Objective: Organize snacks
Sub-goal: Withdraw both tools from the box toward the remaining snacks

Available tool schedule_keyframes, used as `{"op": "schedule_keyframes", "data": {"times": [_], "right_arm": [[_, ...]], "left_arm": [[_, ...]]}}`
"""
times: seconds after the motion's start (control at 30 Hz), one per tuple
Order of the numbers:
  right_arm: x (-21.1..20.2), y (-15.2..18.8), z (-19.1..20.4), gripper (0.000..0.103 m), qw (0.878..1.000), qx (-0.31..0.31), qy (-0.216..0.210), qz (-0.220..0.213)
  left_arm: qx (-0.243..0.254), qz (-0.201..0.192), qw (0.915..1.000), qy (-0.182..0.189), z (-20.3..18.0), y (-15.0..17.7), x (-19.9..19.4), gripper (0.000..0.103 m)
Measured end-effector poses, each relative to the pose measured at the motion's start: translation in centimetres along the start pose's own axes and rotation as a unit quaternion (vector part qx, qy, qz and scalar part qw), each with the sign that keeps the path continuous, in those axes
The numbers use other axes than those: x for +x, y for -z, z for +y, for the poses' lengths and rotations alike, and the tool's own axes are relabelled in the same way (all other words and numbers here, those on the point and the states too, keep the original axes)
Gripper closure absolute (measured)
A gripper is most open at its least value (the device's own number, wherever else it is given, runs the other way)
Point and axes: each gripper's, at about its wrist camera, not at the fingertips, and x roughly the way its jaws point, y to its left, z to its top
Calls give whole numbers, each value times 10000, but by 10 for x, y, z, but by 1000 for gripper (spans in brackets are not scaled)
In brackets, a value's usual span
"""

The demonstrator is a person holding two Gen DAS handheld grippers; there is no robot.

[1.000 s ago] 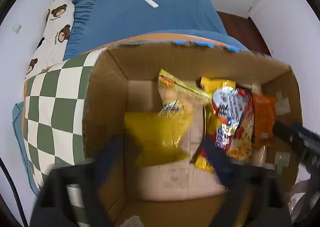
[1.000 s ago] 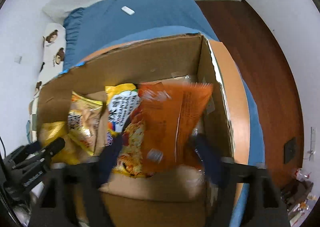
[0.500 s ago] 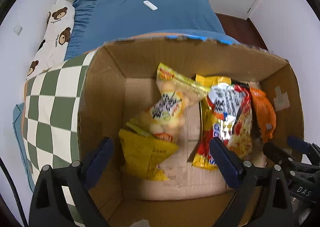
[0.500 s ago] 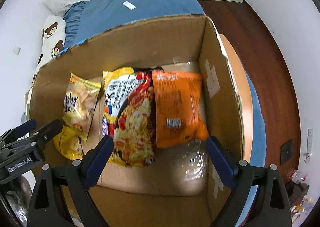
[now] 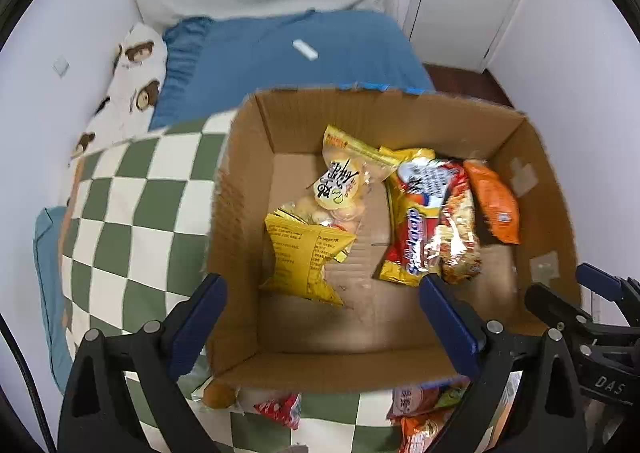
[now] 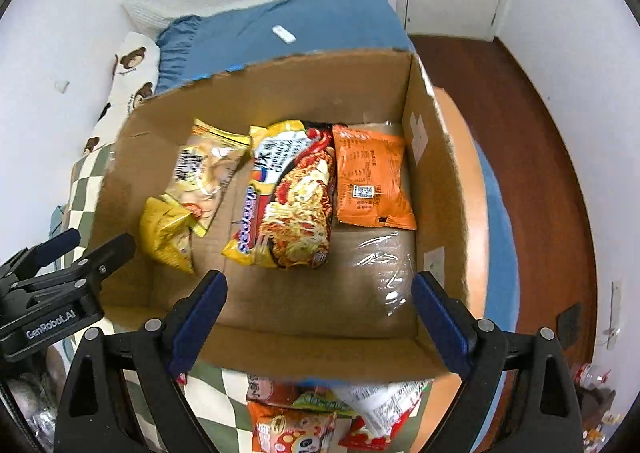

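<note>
Progress of the snack sorting. We see the cardboard box (image 5: pixel 400 365) standing open on the green-checked cloth (image 5: pixel 132 213), with four packets already lying on its floor: a yellow packet (image 5: pixel 306 257) and a clear pouch of round snacks (image 5: pixel 340 189) overlapping on the left, a noodle packet (image 6: pixel 292 205) in the middle, and an orange packet (image 6: pixel 370 177) touching it on the right, beside the box wall. A clear film wrapper (image 6: pixel 384 265) lies in the near right corner (its contents cannot be made out).

We judge the task partly done: more packets remain outside, against the near wall of the box, among them a red packet (image 5: pixel 280 409) and a loose pile of packets (image 6: pixel 320 413) on the cloth.

Both tools are empty. The left hand-held gripper (image 5: pixel 320 317) has its jaws wide apart above the near left part of the box, the yellow packet just ahead and between them. The right hand-held gripper (image 6: pixel 320 313) is likewise spread open over the near rim, the noodle packet just ahead, the unpacked pile below and nearer than its fingertips.
</note>
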Motion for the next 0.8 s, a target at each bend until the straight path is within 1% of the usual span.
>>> {"op": "schedule_keyframes", "data": {"times": [0.23, 0.4, 0.47, 0.6, 0.67, 0.7, 0.77, 0.8], "right_arm": [[-53, 27, 10, 8, 9986, -132, -78, -513], [-89, 47, 16, 8, 9964, -159, -113, -825], [-101, 55, 15, 8, 9954, -124, -181, -929], [-114, 75, 10, 8, 9947, 8, -376, -955], [-112, 88, 5, 8, 9951, 98, -453, -877], [-110, 95, 0, 8, 9954, 179, -483, -806], [-99, 110, -12, 8, 9959, 336, -534, -642], [-92, 119, -21, 8, 9961, 473, -528, -533]], "left_arm": [[174, -643, 9978, 40, -4, 24, -65, 5], [199, -941, 9953, 92, -6, 41, -100, 5], [152, -971, 9950, 185, -4, 48, -110, 5], [118, -904, 9954, 289, -5, 64, -117, 5], [169, -742, 9967, 277, -11, 78, -108, 5], [220, -636, 9974, 270, -15, 85, -101, 5], [320, -269, 9988, 255, -26, 103, -79, 5], [352, -60, 9989, 310, -31, 112, -67, 5]]}}
